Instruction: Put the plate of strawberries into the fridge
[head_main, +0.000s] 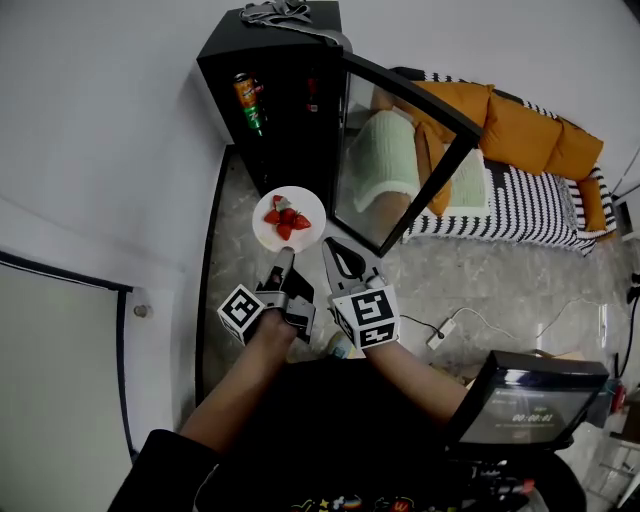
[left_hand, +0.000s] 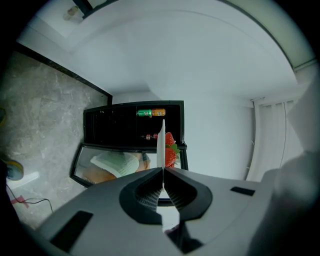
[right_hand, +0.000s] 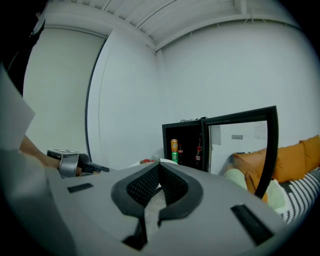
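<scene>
A white plate (head_main: 270, 232) with a few red strawberries (head_main: 287, 219) hangs in the air in front of the open black fridge (head_main: 285, 75). My left gripper (head_main: 287, 256) is shut on the plate's near rim. In the left gripper view the plate (left_hand: 161, 145) shows edge-on between the jaws of my left gripper (left_hand: 161, 170), with the strawberries (left_hand: 171, 150) to its right and the fridge (left_hand: 115, 131) behind. My right gripper (head_main: 329, 246) is beside the plate on the right, shut on nothing; in its own view my right gripper (right_hand: 159, 163) has the tips touching.
The fridge's glass door (head_main: 400, 150) swings out to the right. A drinks can (head_main: 249, 102) and bottles (right_hand: 199, 150) stand inside. A sofa with orange cushions (head_main: 520, 130) lies at the right. A power strip and cable (head_main: 442, 333) are on the stone floor. A screen (head_main: 525, 405) is at the lower right.
</scene>
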